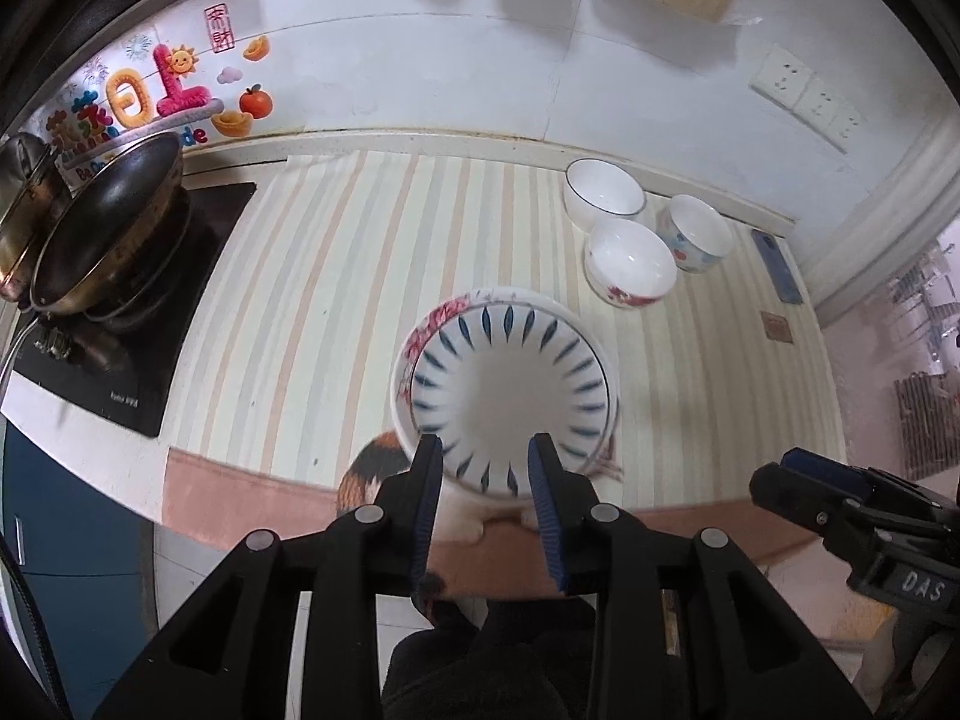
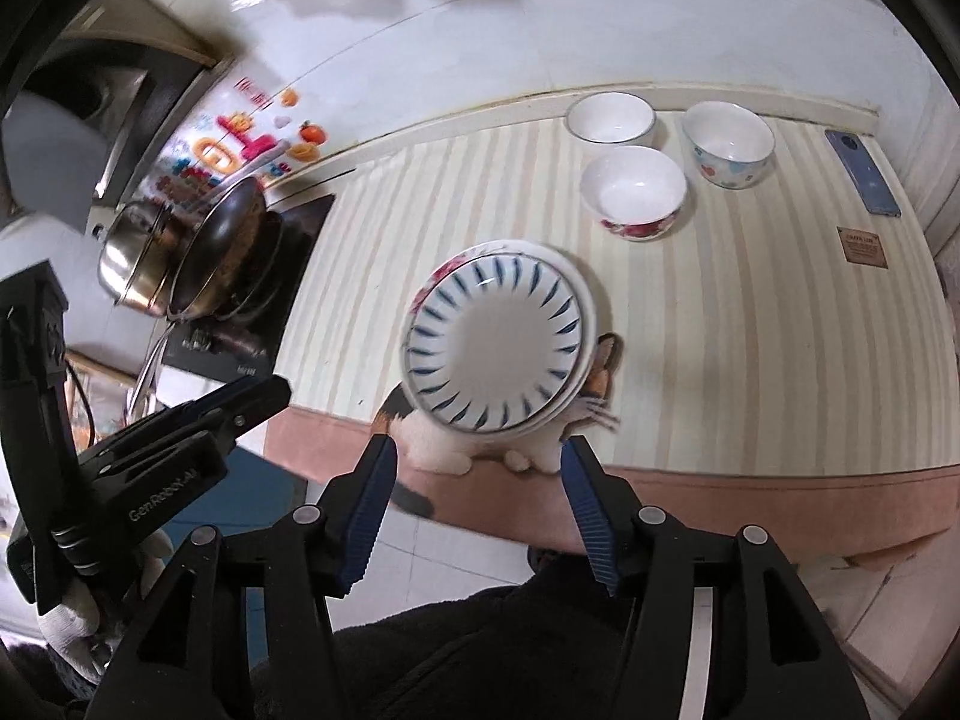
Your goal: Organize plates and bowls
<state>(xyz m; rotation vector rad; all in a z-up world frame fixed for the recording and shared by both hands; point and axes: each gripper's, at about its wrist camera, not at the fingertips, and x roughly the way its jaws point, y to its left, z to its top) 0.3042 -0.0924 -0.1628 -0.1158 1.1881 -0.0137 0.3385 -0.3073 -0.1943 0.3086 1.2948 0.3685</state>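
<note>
A blue-striped plate (image 1: pixel 510 384) lies on top of a red-flowered plate (image 1: pixel 429 324) near the counter's front edge; the stack also shows in the right wrist view (image 2: pixel 498 339). Three bowls stand behind it to the right: a plain white one (image 1: pixel 603 189), a red-flowered one (image 1: pixel 630 261) and a blue-patterned one (image 1: pixel 696 231). My left gripper (image 1: pixel 487 453) is open, its fingertips at the near rim of the striped plate, holding nothing. My right gripper (image 2: pixel 477 450) is open and empty, just in front of the plates; it also shows at the right of the left wrist view (image 1: pixel 798 474).
A dark pan (image 1: pixel 114 222) and a steel pot (image 1: pixel 24 204) sit on a black cooktop (image 1: pixel 174 300) at the left. A phone (image 2: pixel 861 171) lies at the counter's back right. A striped mat (image 2: pixel 750 330) with a cat picture covers the counter. Wall sockets (image 1: pixel 807 96) are behind.
</note>
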